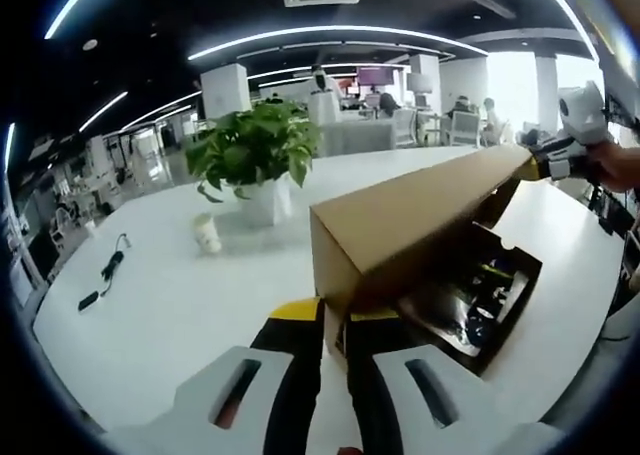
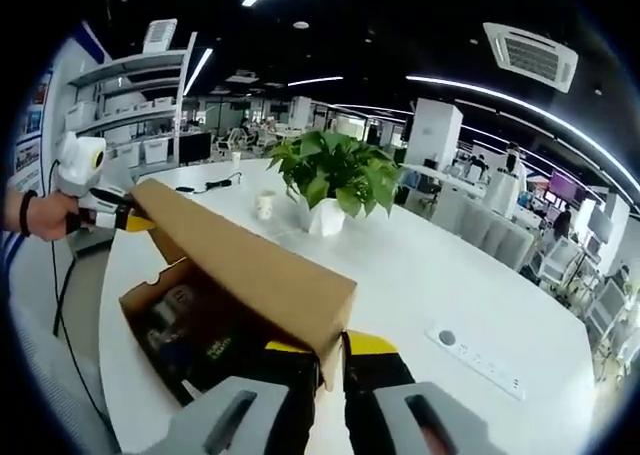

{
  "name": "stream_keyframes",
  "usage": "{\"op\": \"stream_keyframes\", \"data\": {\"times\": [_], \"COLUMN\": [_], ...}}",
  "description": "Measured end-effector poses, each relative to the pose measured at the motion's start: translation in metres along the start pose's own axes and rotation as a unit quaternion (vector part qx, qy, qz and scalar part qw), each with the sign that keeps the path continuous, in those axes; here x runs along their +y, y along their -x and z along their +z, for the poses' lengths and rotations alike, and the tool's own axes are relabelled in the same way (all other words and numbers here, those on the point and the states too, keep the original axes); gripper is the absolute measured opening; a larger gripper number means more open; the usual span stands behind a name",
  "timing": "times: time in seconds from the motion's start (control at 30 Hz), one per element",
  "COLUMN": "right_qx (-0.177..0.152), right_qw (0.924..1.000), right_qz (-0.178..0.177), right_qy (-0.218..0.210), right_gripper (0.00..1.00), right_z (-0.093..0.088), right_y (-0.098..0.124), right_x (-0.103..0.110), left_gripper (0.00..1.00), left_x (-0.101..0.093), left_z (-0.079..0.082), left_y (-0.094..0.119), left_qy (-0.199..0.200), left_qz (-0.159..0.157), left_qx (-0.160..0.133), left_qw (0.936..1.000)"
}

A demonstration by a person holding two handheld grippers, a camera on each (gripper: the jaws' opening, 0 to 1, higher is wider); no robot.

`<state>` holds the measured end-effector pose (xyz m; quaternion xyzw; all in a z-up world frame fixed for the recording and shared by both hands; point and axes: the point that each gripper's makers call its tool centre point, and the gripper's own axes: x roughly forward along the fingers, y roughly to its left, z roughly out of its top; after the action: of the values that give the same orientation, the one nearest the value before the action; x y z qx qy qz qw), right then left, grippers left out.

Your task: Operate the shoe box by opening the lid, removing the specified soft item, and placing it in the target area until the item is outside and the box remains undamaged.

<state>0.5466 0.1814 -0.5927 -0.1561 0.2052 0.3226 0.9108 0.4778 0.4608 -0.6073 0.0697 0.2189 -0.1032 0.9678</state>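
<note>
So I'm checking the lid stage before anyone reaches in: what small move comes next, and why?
Probably swing the lid a bit further back. The left gripper and right gripper each pinch an end of its front flap, and it is only half raised over the shoe box, so the dark contents underneath stay partly covered.

open office | white table (image 1: 180,305) | curved ceiling lights (image 1: 330,35) | white shelving (image 2: 130,105) | window (image 1: 510,85), probably
</note>
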Motion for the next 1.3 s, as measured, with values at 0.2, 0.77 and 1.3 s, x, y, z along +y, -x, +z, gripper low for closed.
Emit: {"op": "stream_keyframes", "data": {"times": [0.2, 0.77, 1.3], "right_qx": [-0.001, 0.001, 0.018], "right_qw": [1.0, 1.0, 0.9998], "right_qz": [-0.001, 0.0, -0.003], "right_qy": [-0.003, -0.003, 0.009], "right_gripper": [0.03, 0.02, 0.01], "right_z": [0.003, 0.012, 0.022], "right_y": [-0.003, -0.012, -0.032], "right_x": [-0.002, -0.008, -0.02], "left_gripper": [0.05, 0.04, 0.02], "left_x": [0.002, 0.01, 0.021], "left_z": [0.003, 0.011, 0.02], "left_y": [-0.003, -0.013, -0.027], "left_qy": [0.001, 0.006, 0.019], "left_qz": [0.0, 0.003, 0.007], "left_qx": [0.0, -0.002, -0.003], "left_qw": [1.0, 1.0, 0.9998]}}
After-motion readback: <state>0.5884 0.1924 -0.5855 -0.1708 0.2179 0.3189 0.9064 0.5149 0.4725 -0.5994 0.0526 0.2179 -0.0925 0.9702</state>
